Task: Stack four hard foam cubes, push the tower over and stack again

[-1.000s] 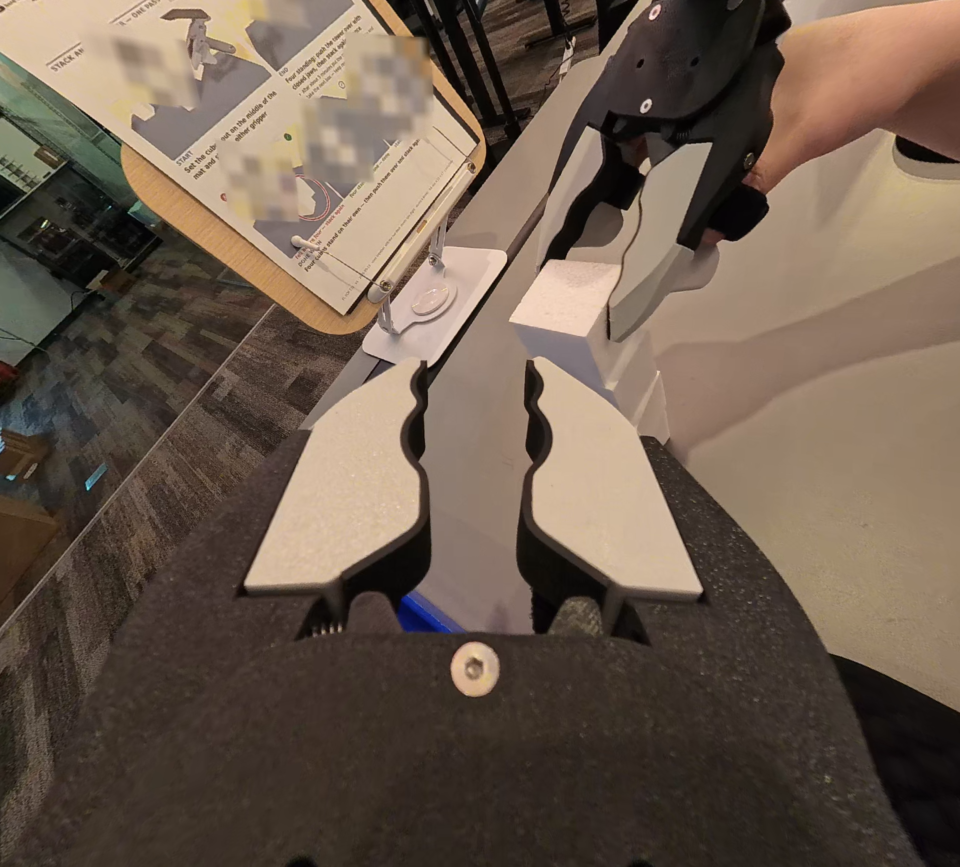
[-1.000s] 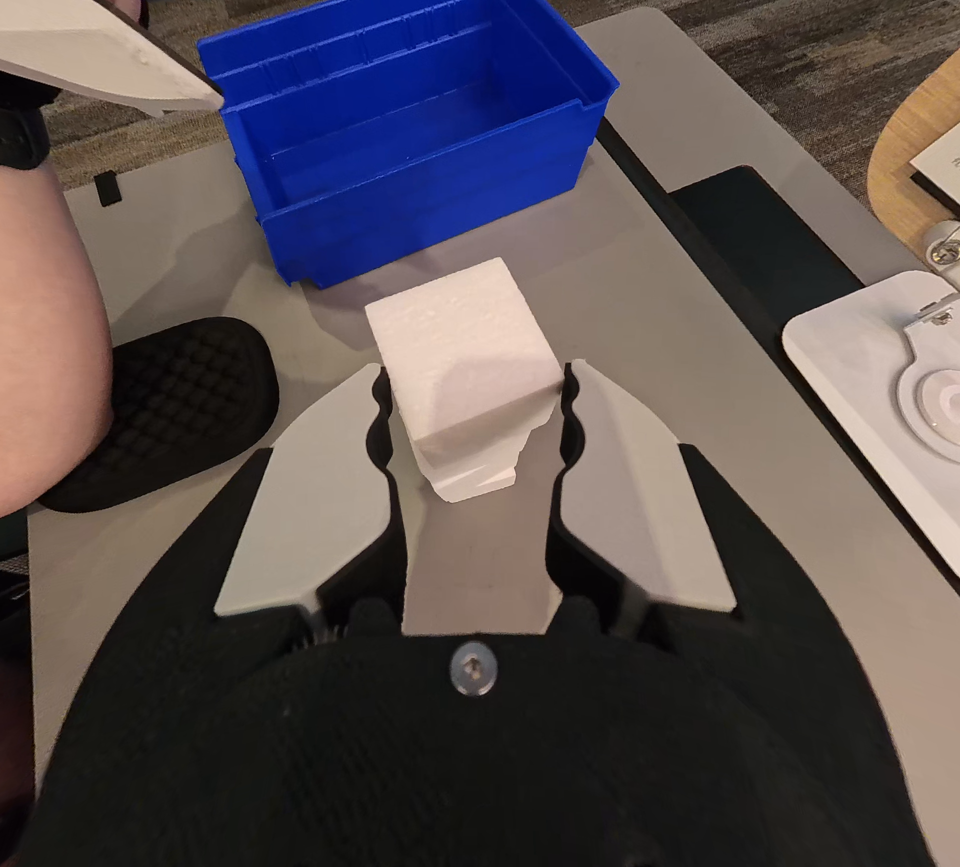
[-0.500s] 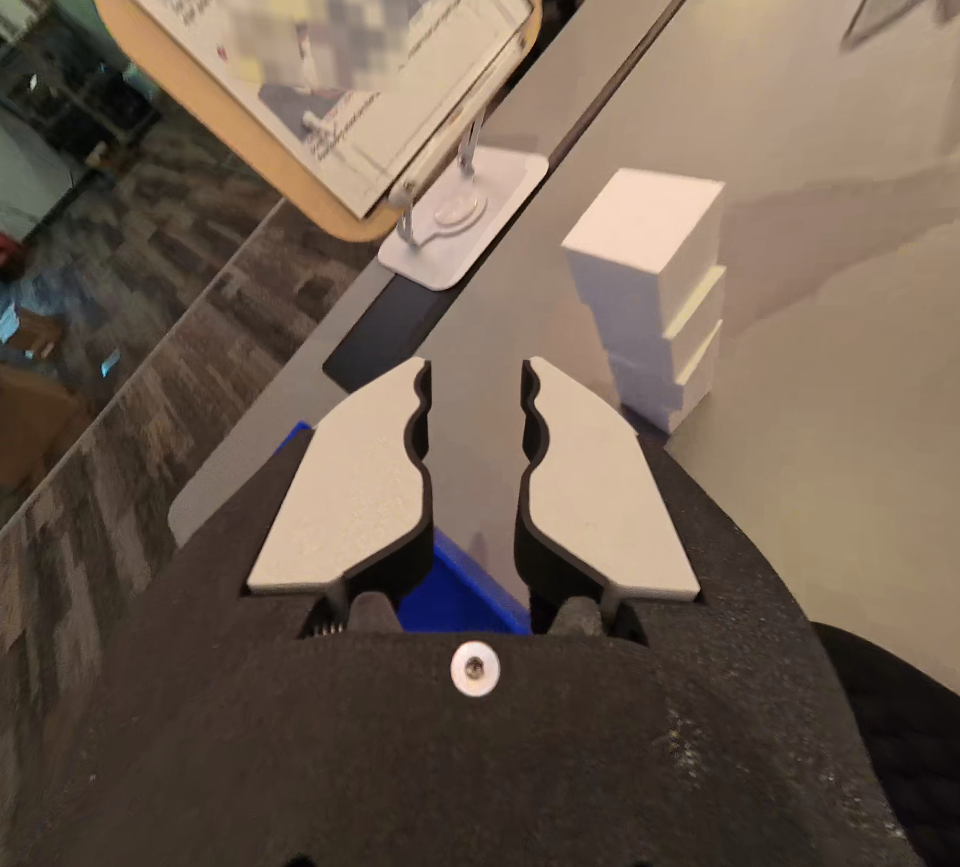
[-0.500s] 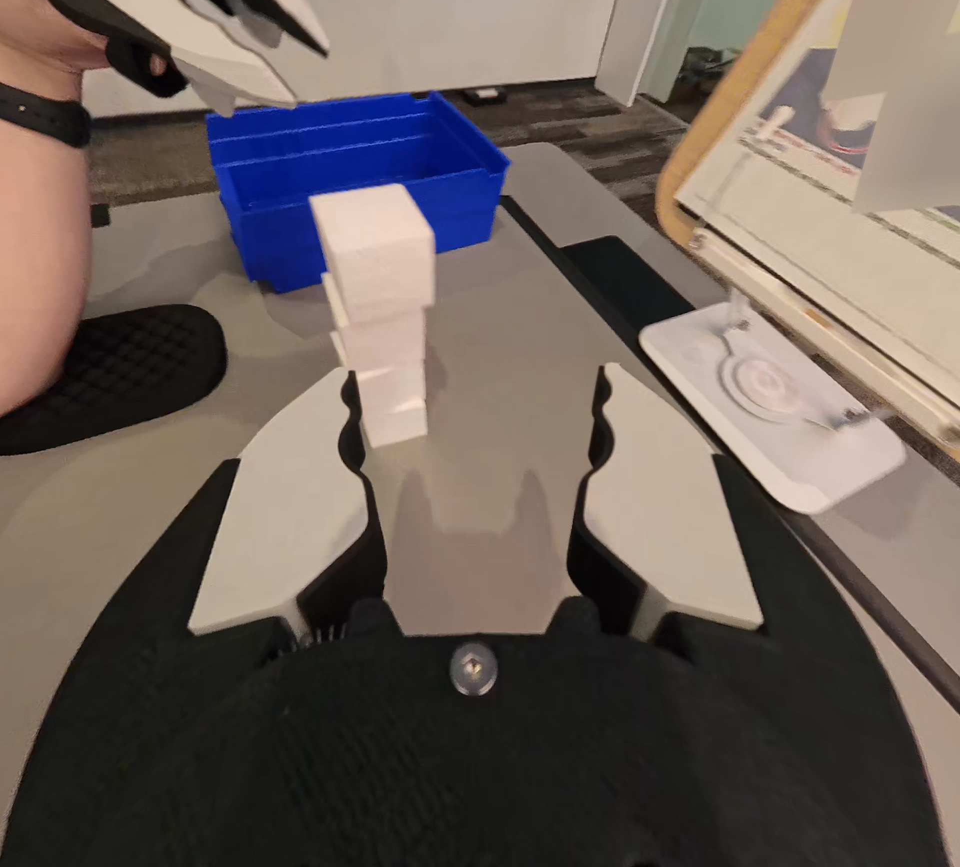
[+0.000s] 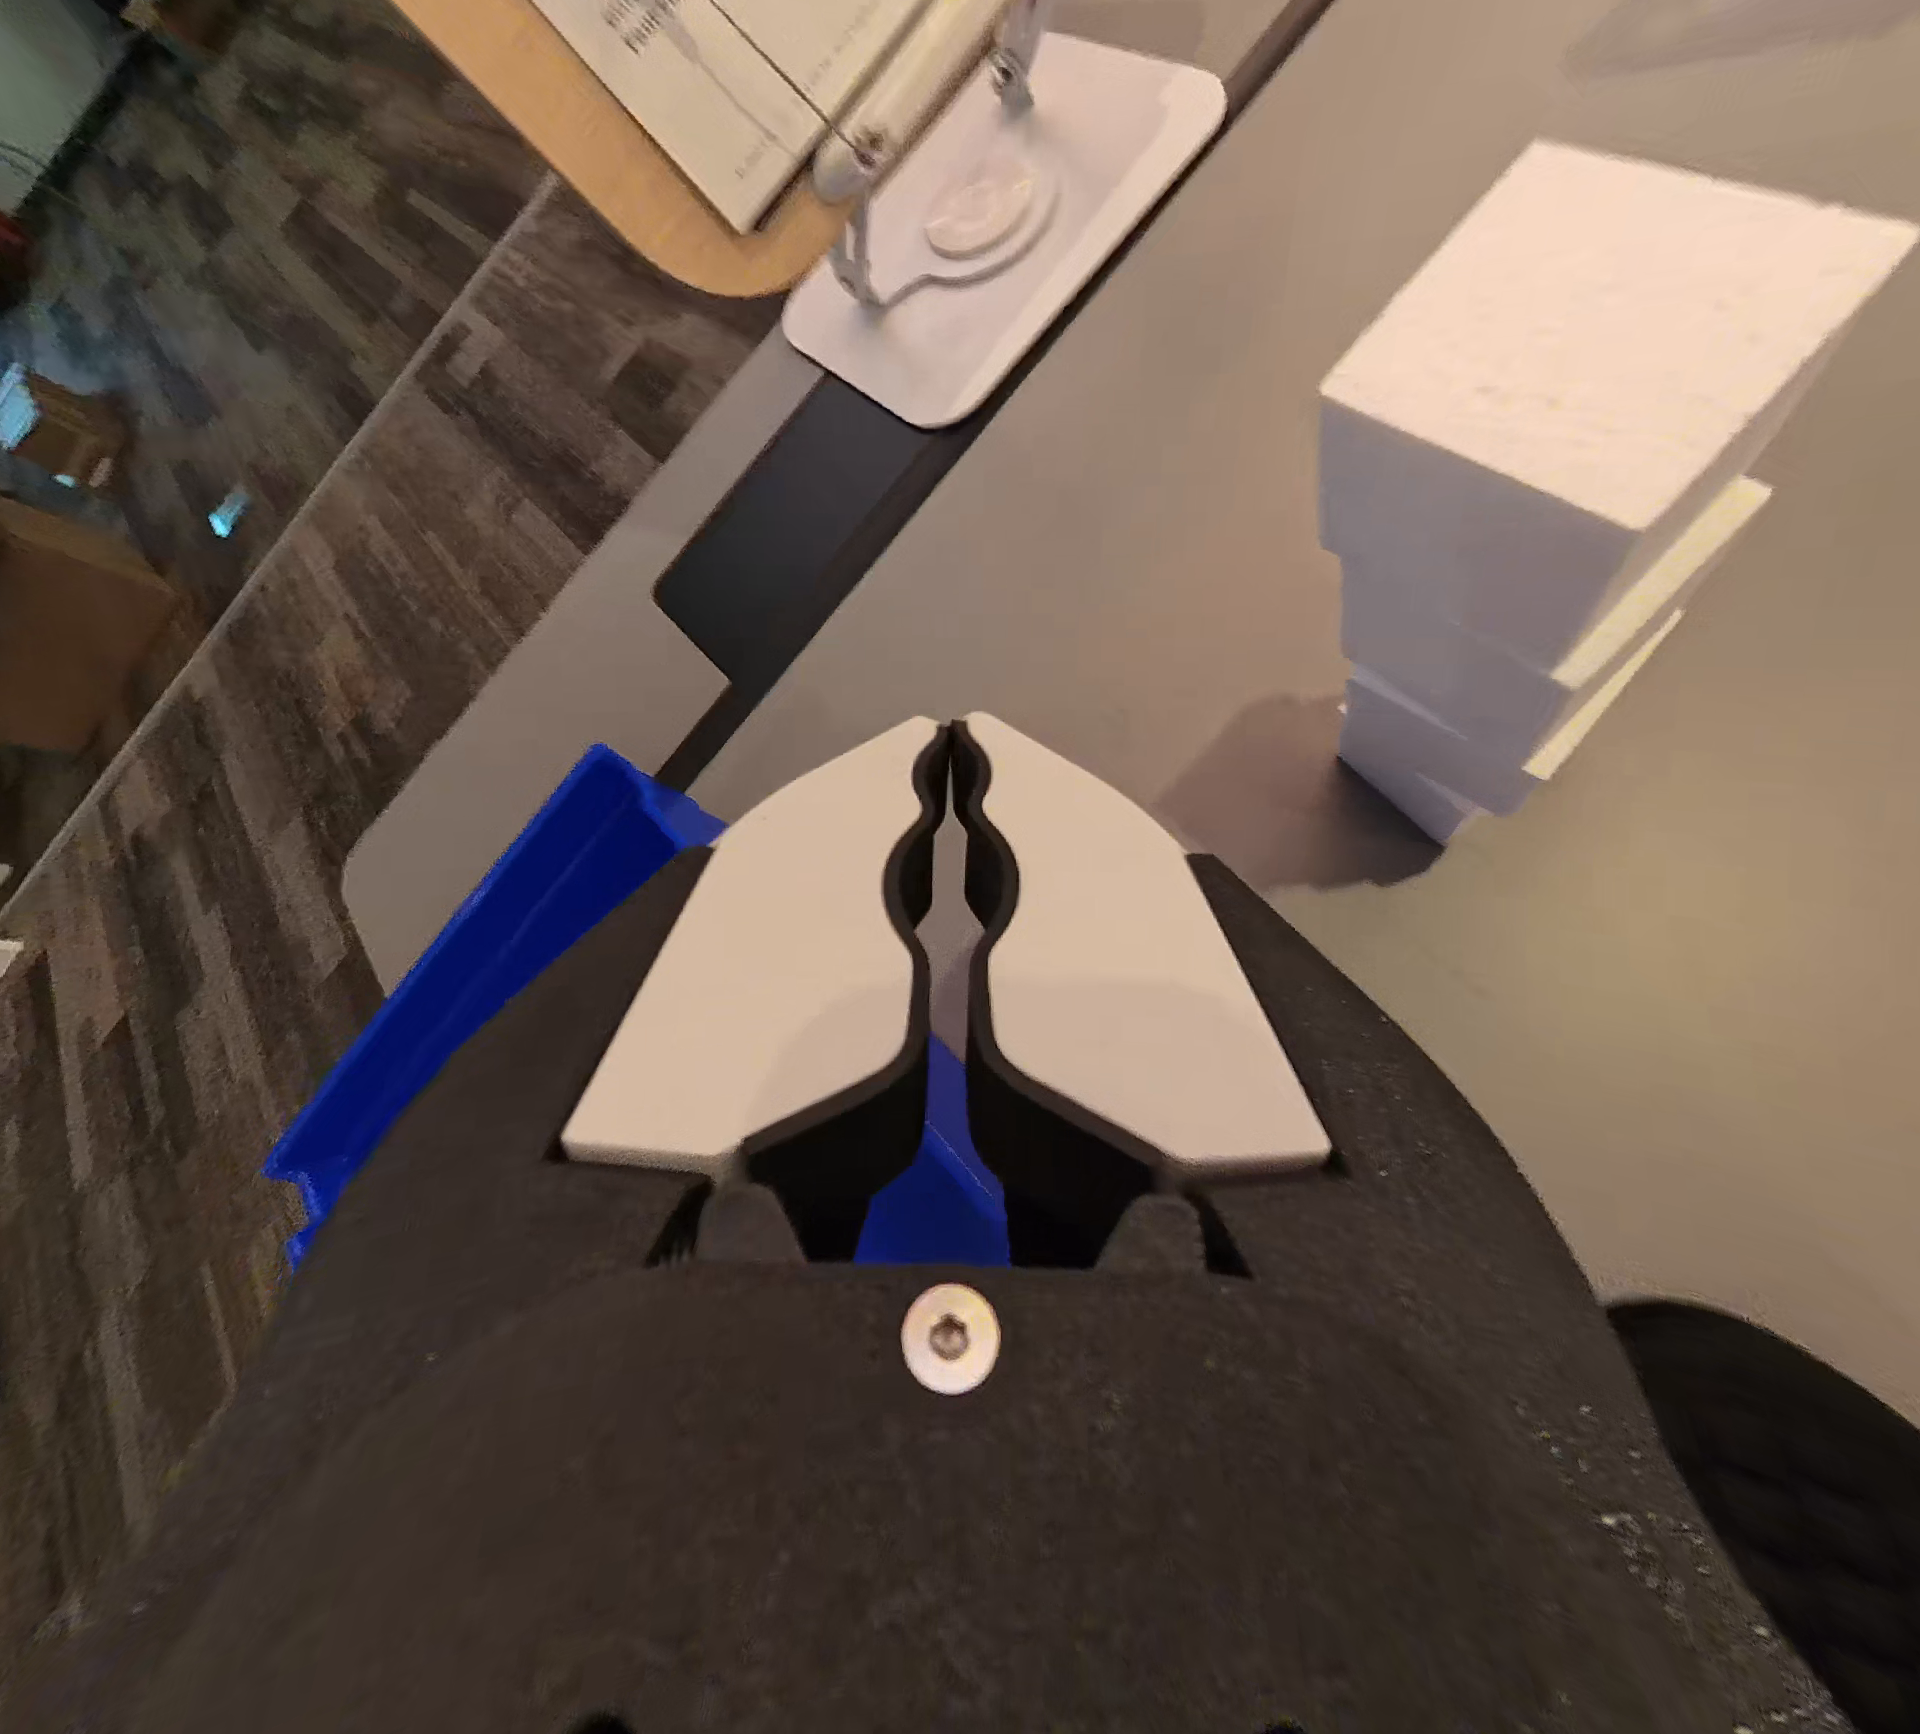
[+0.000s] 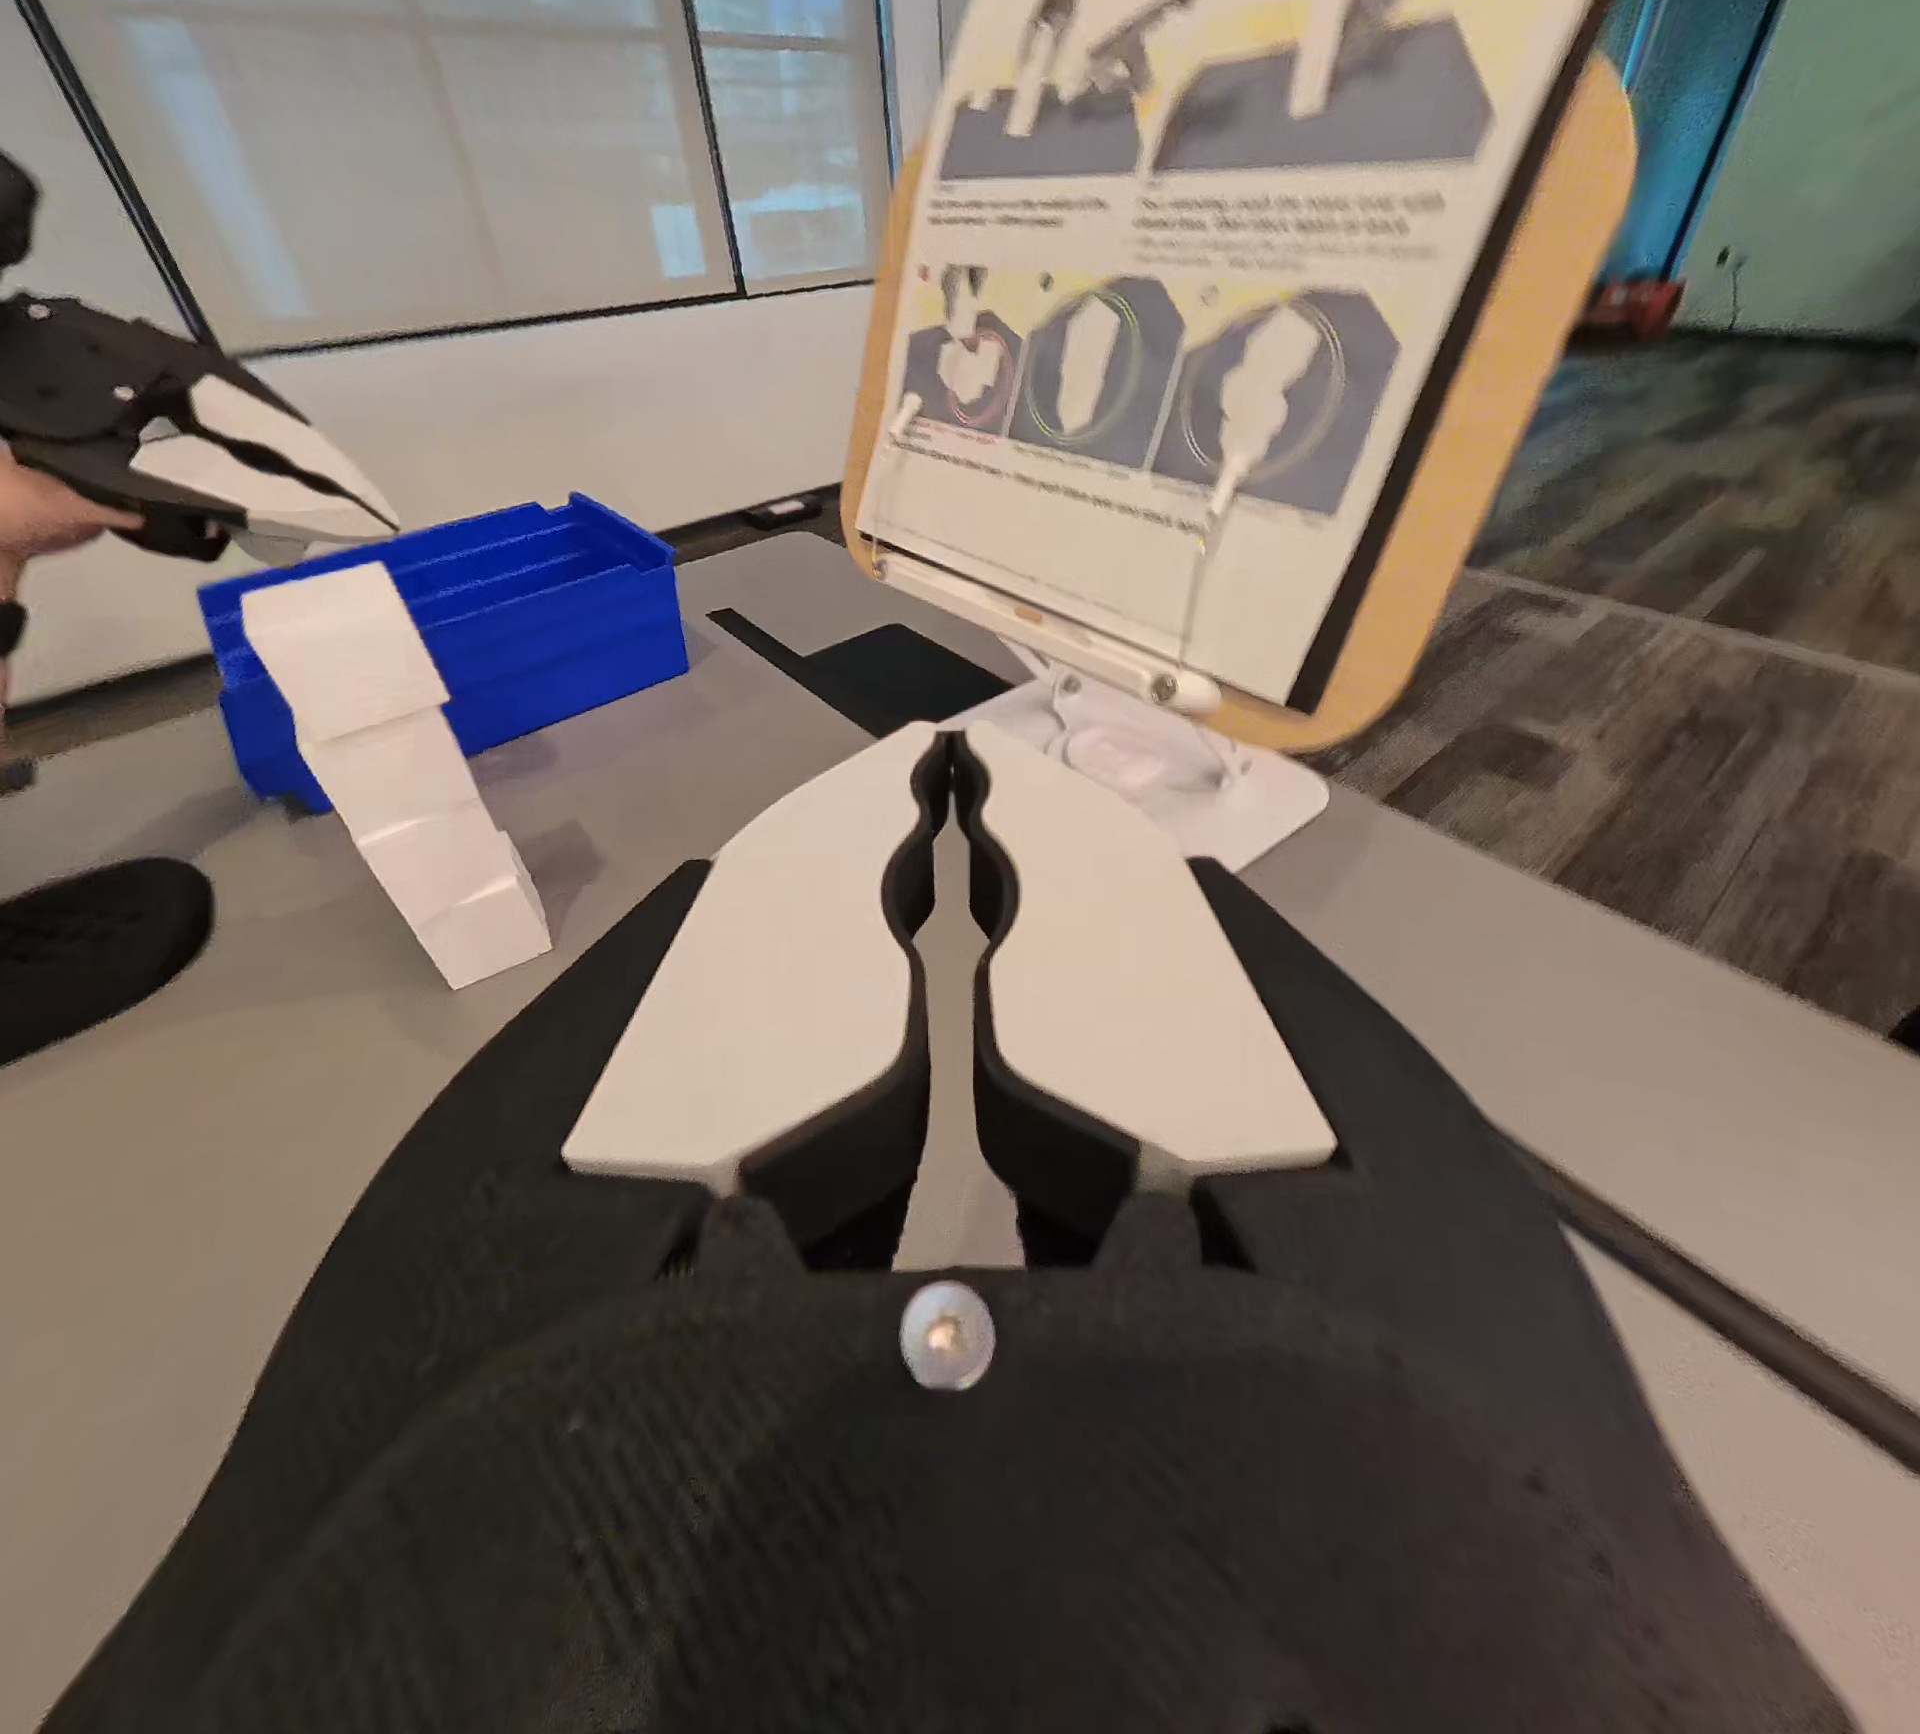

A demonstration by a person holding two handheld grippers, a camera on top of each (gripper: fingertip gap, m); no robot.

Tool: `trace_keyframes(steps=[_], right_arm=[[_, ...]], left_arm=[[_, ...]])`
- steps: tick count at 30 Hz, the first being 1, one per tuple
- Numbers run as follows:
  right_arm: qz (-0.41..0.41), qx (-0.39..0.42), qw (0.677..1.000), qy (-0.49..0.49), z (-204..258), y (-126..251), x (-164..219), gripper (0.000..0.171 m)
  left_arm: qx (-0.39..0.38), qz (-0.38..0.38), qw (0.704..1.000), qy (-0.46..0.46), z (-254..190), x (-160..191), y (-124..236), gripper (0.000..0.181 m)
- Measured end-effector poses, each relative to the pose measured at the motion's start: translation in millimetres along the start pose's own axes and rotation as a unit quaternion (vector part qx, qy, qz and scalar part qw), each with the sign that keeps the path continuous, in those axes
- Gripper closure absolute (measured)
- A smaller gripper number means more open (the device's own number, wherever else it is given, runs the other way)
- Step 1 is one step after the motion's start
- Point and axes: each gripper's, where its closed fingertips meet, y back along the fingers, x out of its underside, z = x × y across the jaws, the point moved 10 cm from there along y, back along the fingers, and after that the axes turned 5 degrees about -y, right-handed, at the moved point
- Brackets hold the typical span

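Both tools are clenched on nothing: the left gripper (image 5: 952,728) and the right gripper (image 6: 951,742) each have fingertips pressed together. They hover over a matte grey table (image 6: 1455,1113). One black mat (image 6: 83,936) lies to the left of the right gripper. Ahead and left of the right gripper, clear of both tools, stands one tower of four white foam cubes (image 6: 390,775), edges stepped rather than flush; in the left wrist view the tower is ahead and to the right (image 5: 1538,479). One blue bin (image 6: 540,635) sits just behind it, under the left gripper. Ahead-right of the right gripper, one white stand (image 6: 1247,791) props up one wood-backed instruction board (image 6: 1247,271). Beyond are patterned carpet (image 5: 260,489), glass partitions (image 6: 468,43) and a teal wall (image 6: 1818,74).
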Motion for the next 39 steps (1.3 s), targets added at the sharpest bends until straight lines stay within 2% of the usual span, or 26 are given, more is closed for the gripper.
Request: trace_keyframes(steps=[3,6,10,14,19,23,26,29,31,39], right_arm=[[0.006,0.008,0.998,-0.056,-22,8,11,0.171],[0.0,0.035,0.999,-0.026,-28,19,10,0.171],[-0.001,0.062,0.998,0.019,-28,36,1,0.171],[0.014,0.065,0.997,0.04,-26,59,-9,0.171],[0.01,0.08,0.996,0.049,-27,87,-21,0.171],[-0.016,0.041,0.999,0.033,-25,98,-28,0.171],[0.015,0.043,0.998,0.045,-23,98,-26,0.171],[0.072,0.072,0.991,0.086,-23,95,-20,0.171],[0.095,0.085,0.987,0.102,-23,94,-18,0.17],[0.077,0.077,0.99,0.085,-28,95,-18,0.171]], left_arm=[[-0.019,-0.07,0.997,0.027,5,-7,14,0.181],[-0.029,-0.139,0.988,0.063,5,-12,31,0.181],[-0.03,-0.167,0.978,0.121,-2,-10,38,0.181],[0.01,-0.123,0.976,0.179,-24,4,24,0.181],[0.017,-0.045,0.957,0.285,-67,37,-6,0.181],[-0.01,-0.006,0.956,0.295,-88,49,-25,0.181],[-0.011,0.035,0.958,0.283,-97,51,-46,0.181],[-0.007,0.059,0.959,0.276,-100,50,-64,0.181],[-0.005,0.048,0.958,0.283,-98,46,-72,0.181],[-0.019,0.022,0.978,0.206,-105,0,-82,0.181]])
